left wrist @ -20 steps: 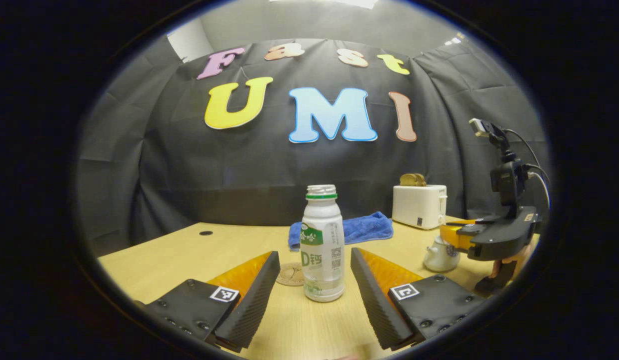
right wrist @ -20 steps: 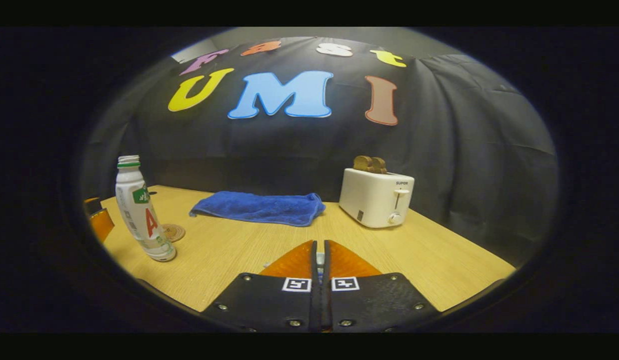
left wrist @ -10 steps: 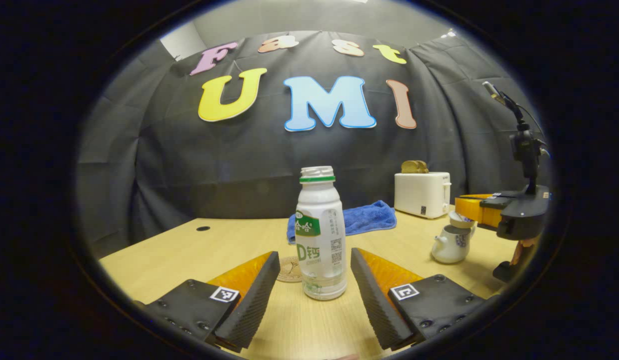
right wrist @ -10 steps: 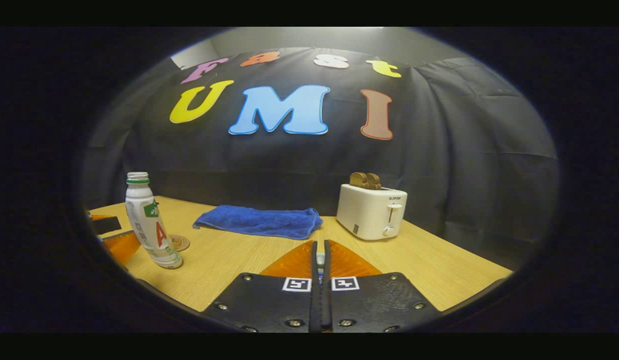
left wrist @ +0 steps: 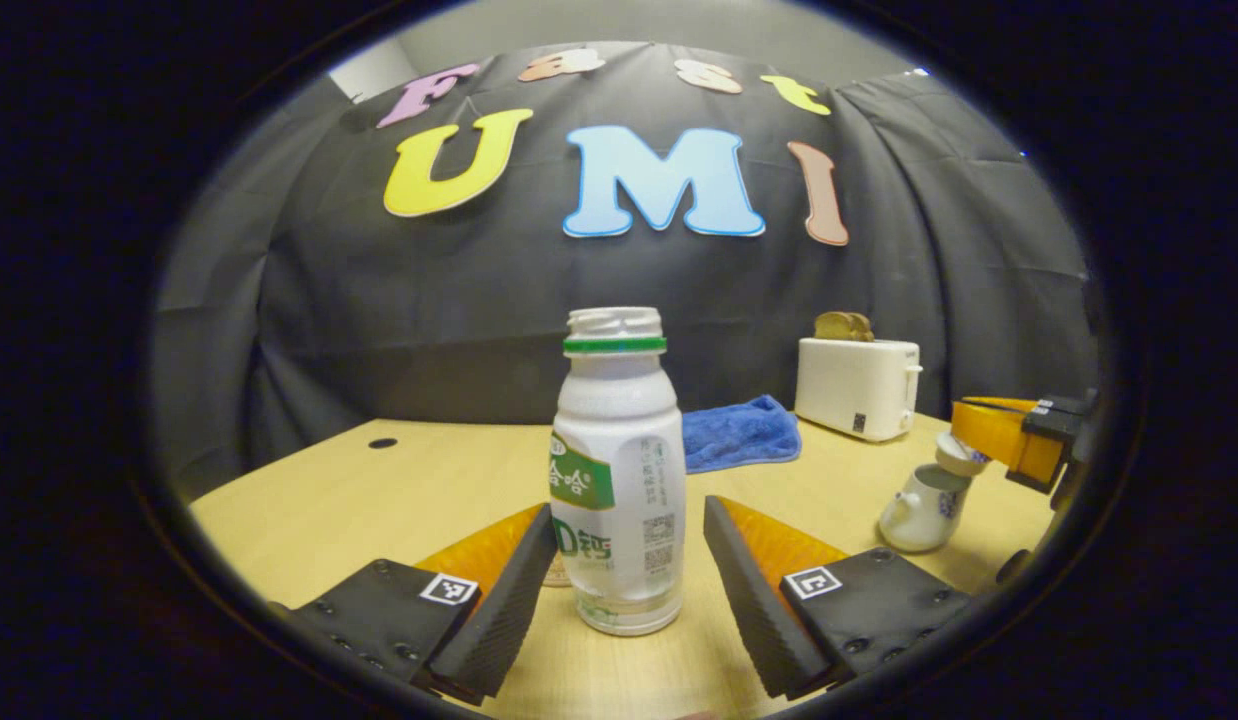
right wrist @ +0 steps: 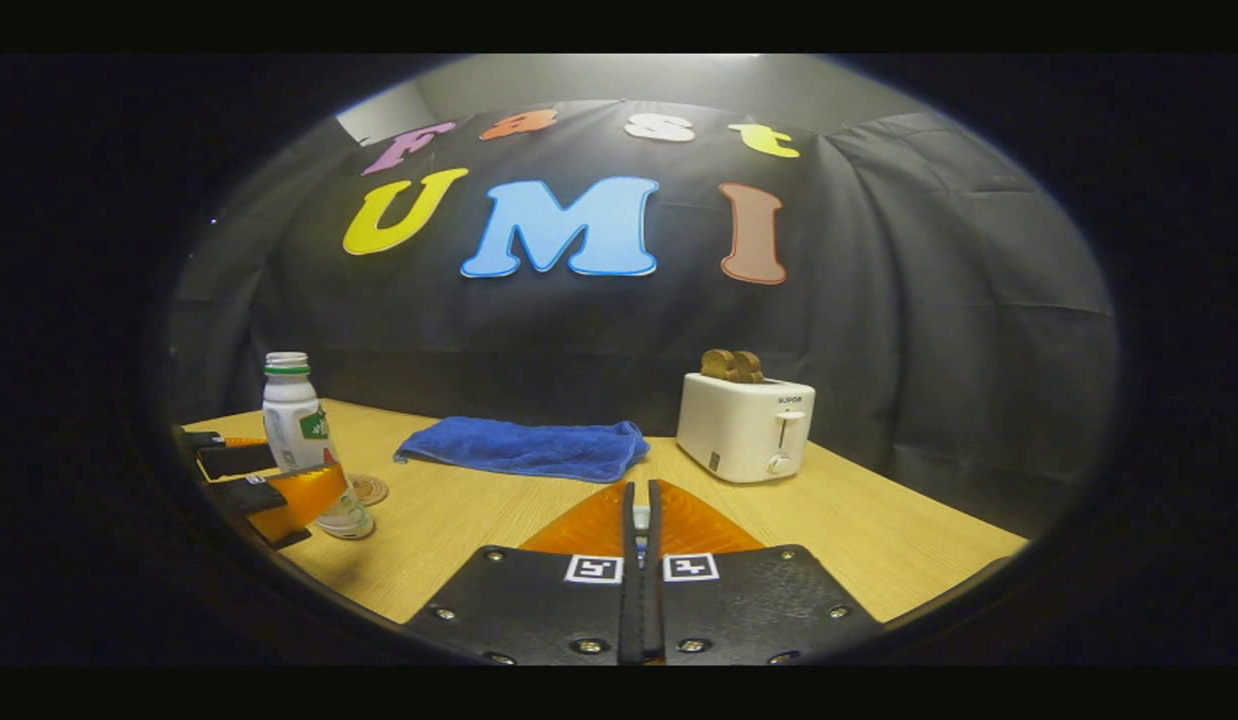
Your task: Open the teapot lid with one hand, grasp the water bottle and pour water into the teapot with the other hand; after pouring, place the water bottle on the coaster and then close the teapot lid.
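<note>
Now | left gripper (left wrist: 627,560) jaws apart around water bottle (left wrist: 619,480) | right gripper (right wrist: 639,515) jaws clamped on lid (left wrist: 961,455) | toaster (right wrist: 747,427), towel (right wrist: 529,448) behind

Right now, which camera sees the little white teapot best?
The left gripper view. The small white ceramic teapot stands whole on the wooden table, with the right gripper holding its lid just above. In the right gripper view, its shut fingers pinch a sliver that may be the lid's knob.
</note>
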Demonstrator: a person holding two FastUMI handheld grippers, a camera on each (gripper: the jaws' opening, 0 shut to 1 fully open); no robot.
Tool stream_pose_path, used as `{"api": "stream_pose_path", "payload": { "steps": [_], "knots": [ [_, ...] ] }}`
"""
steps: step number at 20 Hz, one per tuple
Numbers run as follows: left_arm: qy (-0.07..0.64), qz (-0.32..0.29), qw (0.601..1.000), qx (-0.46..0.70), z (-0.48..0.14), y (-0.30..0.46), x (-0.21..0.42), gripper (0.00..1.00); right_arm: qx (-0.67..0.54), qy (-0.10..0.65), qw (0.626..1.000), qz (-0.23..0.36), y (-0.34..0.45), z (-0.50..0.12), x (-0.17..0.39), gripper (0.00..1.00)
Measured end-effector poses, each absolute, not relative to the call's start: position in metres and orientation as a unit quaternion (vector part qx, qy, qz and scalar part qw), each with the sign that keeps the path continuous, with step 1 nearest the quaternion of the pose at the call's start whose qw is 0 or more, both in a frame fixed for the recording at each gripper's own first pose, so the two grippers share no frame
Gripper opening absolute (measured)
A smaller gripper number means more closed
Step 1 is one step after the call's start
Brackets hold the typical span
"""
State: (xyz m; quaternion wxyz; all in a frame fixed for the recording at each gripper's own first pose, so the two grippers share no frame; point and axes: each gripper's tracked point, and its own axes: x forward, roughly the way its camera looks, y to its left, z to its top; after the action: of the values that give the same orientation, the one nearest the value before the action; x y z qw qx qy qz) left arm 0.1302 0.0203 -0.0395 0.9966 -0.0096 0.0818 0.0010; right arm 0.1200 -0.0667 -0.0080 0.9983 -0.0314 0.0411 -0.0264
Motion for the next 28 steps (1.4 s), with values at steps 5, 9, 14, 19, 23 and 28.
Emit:
{"api": "stream_pose_path", "payload": {
  "steps": [5, 9, 14, 19, 23, 28],
  "knots": [
    [0.082, -0.007, 0.996, -0.024, -0.037, 0.022, 0.132, 0.94, -0.024, 0.041, 0.999, -0.025, -0.068, -0.009, 0.119, 0.00],
    [0.083, -0.013, 0.996, -0.014, -0.039, 0.023, 0.133, 0.84, -0.022, 0.030, 0.999, -0.016, -0.065, -0.004, 0.111, 0.00],
    [0.087, -0.026, 0.996, -0.005, -0.037, 0.014, 0.127, 0.76, -0.033, 0.014, 0.999, -0.012, -0.065, 0.013, 0.078, 0.00],
    [0.085, -0.041, 0.994, 0.050, -0.032, -0.002, 0.122, 0.78, -0.023, 0.021, 0.999, -0.014, -0.081, 0.009, 0.026, 0.00],
    [0.090, -0.069, 0.987, 0.113, -0.030, -0.024, 0.124, 0.70, -0.030, 0.020, 0.999, -0.028, -0.094, 0.005, -0.011, 0.00],
    [0.061, -0.086, 0.972, 0.208, -0.019, -0.047, 0.124, 0.82, -0.025, 0.035, 0.998, -0.043, -0.111, -0.005, -0.038, 0.00]
  ]
}}
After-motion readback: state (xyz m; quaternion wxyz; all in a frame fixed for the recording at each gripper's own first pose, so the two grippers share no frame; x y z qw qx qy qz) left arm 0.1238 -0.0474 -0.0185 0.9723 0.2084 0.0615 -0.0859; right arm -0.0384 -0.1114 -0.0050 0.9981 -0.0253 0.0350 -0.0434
